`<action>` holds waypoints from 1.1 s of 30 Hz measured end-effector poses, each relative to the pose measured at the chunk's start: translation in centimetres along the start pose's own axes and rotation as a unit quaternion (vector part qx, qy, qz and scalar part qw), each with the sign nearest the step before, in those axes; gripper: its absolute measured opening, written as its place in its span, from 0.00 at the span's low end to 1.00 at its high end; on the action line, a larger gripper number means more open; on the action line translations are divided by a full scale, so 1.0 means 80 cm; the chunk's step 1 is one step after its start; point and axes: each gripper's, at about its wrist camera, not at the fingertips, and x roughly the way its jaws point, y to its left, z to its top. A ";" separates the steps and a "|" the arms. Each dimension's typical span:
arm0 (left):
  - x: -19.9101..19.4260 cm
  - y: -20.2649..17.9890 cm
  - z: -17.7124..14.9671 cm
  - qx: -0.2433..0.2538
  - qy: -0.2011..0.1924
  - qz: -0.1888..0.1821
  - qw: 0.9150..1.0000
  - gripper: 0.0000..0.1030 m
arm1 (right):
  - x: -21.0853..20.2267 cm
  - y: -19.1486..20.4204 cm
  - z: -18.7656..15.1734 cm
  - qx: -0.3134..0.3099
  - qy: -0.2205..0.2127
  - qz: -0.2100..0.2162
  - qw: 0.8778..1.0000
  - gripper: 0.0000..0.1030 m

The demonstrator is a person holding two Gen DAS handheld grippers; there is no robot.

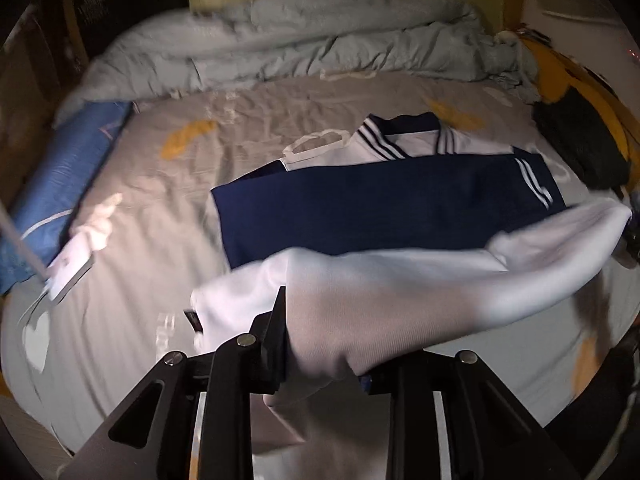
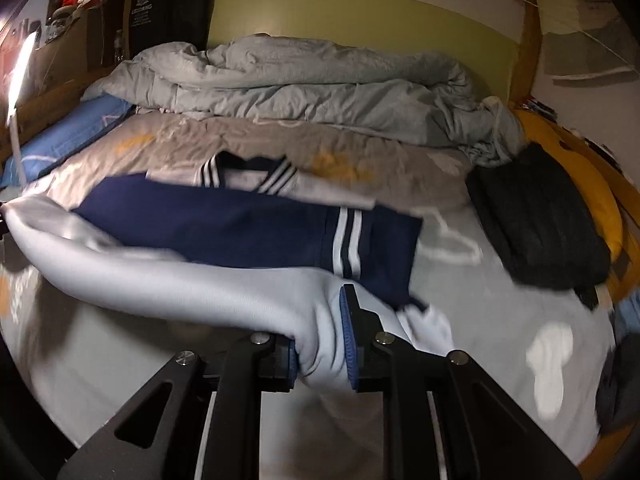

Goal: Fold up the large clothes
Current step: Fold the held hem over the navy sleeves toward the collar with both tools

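Now both tongs (image 1: 320, 344) (image 2: 320, 344) on jersey (image 1: 380, 208).

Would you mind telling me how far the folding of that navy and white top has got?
Done: the navy sleeves already lie folded across the chest below the striped collar. In hand: the left gripper and right gripper each pinch a corner of the white hem, raised off the grey sheet. Left: carrying the hem up to the collar and flattening it.

Right finger of the left claw (image 1: 324, 344) buried under white jacket hem (image 1: 400, 280); motion-smeared hem edge; bed (image 1: 140, 208) corners cropped by the fisheye rim; poster lettering (image 2: 142, 14) too small to read.
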 end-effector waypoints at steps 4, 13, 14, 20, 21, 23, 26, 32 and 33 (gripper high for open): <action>0.059 0.026 0.070 -0.039 0.058 -0.027 0.997 0.29 | 0.066 0.000 0.063 -0.012 0.027 0.015 0.999 0.16; 0.180 0.034 0.144 -0.028 0.120 -0.003 0.992 0.31 | 0.194 -0.003 0.118 -0.042 0.088 0.011 0.995 0.19; 0.191 0.034 0.145 -0.026 0.124 0.002 0.992 0.31 | 0.203 -0.002 0.118 -0.044 0.094 0.009 0.995 0.19; 0.213 0.029 0.144 -0.013 0.119 0.029 0.992 0.40 | 0.247 0.002 0.110 -0.056 0.122 -0.005 0.991 0.20; 0.214 0.026 0.143 -0.007 0.114 0.038 0.993 0.50 | 0.251 0.002 0.110 -0.059 0.122 -0.009 0.991 0.23; 0.208 0.023 0.141 0.014 0.080 0.070 0.994 0.66 | 0.253 0.005 0.109 -0.072 0.118 -0.026 0.990 0.33; 0.170 0.019 0.127 0.048 0.009 0.078 0.996 0.74 | 0.232 -0.004 0.107 -0.047 0.104 -0.020 0.993 0.49; 0.077 0.024 0.093 0.047 -0.111 0.047 0.992 0.85 | 0.140 -0.040 0.100 0.009 0.015 0.024 1.000 0.77; 0.062 0.026 0.087 0.043 -0.127 0.046 0.990 0.87 | 0.125 -0.048 0.099 0.018 -0.001 0.021 1.000 0.80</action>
